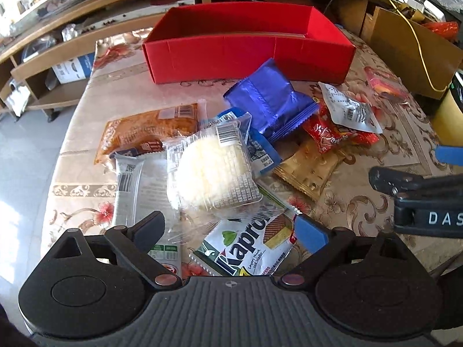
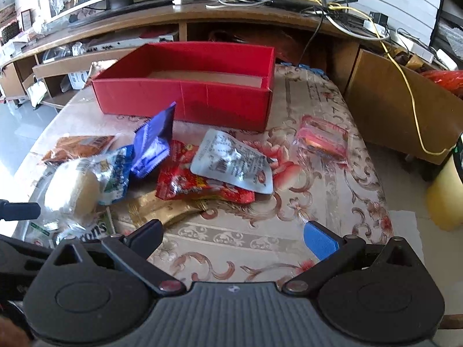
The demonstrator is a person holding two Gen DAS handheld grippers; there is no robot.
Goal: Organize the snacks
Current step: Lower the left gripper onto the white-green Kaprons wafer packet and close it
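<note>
An open, empty red box (image 1: 249, 47) stands at the far side of the table; it also shows in the right wrist view (image 2: 185, 98). A pile of snack packets lies in front of it: a clear-wrapped pale round cake (image 1: 214, 170), a blue foil pack (image 1: 269, 98), an orange pack (image 1: 147, 130), a red pack (image 1: 335, 134), a silver pouch (image 1: 347, 108) and a Kapros wafer pack (image 1: 246, 248). My left gripper (image 1: 228, 228) is open, low over the cake and wafer pack. My right gripper (image 2: 231, 237) is open and empty over bare tablecloth, right of the pile.
A pink-red clear packet (image 2: 322, 137) lies alone at the right. A gold pack (image 2: 156, 209) sits near my right gripper's left finger. A brown cardboard box (image 2: 399, 107) and a yellow container (image 2: 445, 199) stand right of the table. A wooden shelf unit (image 2: 179, 17) runs behind.
</note>
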